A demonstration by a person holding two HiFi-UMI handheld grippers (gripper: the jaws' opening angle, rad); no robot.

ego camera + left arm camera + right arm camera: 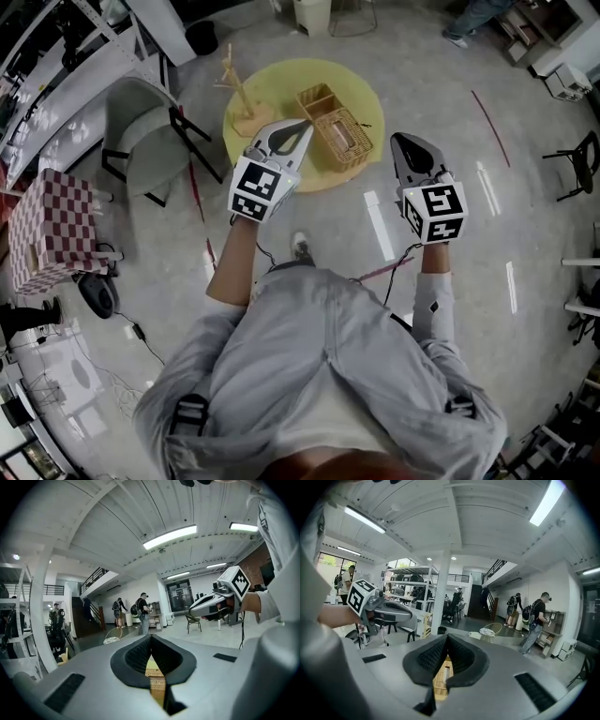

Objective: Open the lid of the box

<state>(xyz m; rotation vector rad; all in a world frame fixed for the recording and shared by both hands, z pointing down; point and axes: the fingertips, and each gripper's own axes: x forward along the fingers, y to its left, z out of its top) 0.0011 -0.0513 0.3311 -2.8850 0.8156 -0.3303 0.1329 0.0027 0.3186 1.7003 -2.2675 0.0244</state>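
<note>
Wicker box (336,128) on round yellow table (361,84), wooden stand (246,98) beside it. Left tool (302,127) over the table's near edge, right tool (397,141) off it — both jaws together, empty.

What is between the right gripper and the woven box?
Nothing stands there: in the head view, only bare yellow table and grey floor separate the right gripper from the woven box.

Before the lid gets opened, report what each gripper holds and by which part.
Nothing is held: the left gripper and the right gripper both have jaws shut, empty, not touching the wicker box.
</note>
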